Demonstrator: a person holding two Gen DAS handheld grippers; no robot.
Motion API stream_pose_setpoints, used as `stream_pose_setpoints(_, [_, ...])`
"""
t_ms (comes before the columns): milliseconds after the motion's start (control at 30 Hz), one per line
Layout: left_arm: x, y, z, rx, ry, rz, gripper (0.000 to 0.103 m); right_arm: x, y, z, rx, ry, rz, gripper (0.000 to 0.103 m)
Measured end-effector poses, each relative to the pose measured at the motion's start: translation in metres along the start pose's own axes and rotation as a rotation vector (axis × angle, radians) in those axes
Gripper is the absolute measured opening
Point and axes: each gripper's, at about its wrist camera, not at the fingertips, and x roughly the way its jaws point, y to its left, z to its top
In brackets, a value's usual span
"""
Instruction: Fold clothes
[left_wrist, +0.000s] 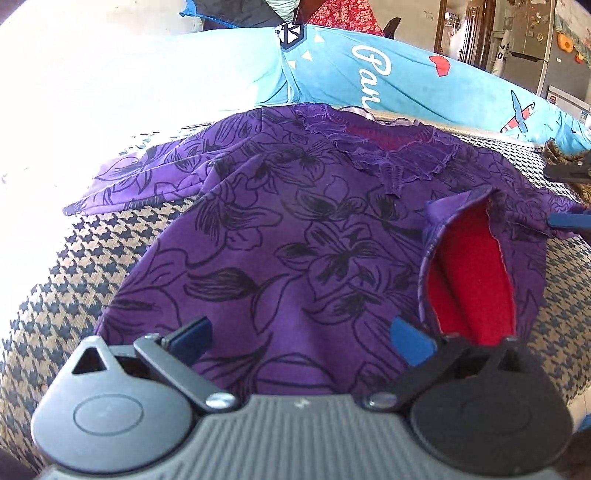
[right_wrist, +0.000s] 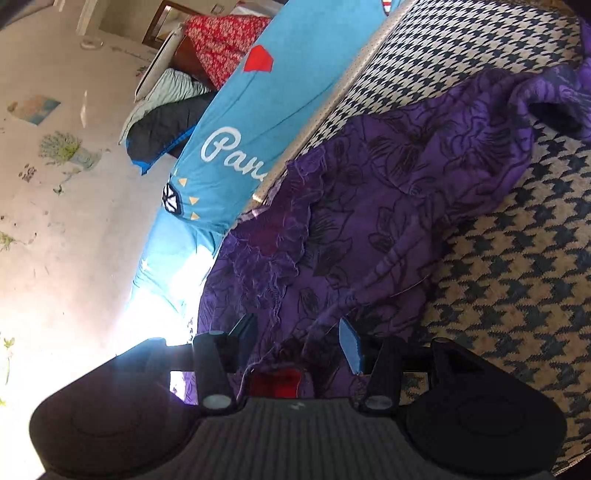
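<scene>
— Where's the purple floral top (left_wrist: 295, 236)?
— Spread on the houndstooth cover (left_wrist: 110, 258), one sleeve folded in (red lining showing).
— The grippers?
— Left gripper (left_wrist: 303, 334) open above the hem; right gripper (right_wrist: 297, 338) open, fabric between its fingers.

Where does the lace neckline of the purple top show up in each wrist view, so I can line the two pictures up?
Left wrist: the lace neckline sits upper centre, at the far end of the purple top.
Right wrist: the lace neckline is centre-left, rotated, running down toward the right tool.
Shared landmark: the blue cushion with white script, just beyond the neckline.
</scene>
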Motion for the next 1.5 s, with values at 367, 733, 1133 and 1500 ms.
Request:
stream_pose_setpoints(367, [-0.001,-0.005,-0.004,-0.008,0.01,-0.04,0.103,0.052,0.047,-0.04,-0.369,0.127,-0.113,0.05])
stream_pose_setpoints(733, [-0.007,-0.005,-0.008,-0.01,0.009,-0.054,0.103,0.085,0.06,-0.053,-0.488,0.092,-0.214,0.05])
stream_pose_setpoints(1133, [-0.028,0.0,-0.02,-0.02,-0.011,-0.08,0.103,0.053,0.082,-0.071,-0.528,-0.139,-0.233,0.005])
stream_pose_setpoints(1500, [-0.041,-0.005,-0.032,0.016,-0.018,-0.141,0.103,-0.068,0.065,-0.13,-0.427,-0.521,-0.466,0.005])
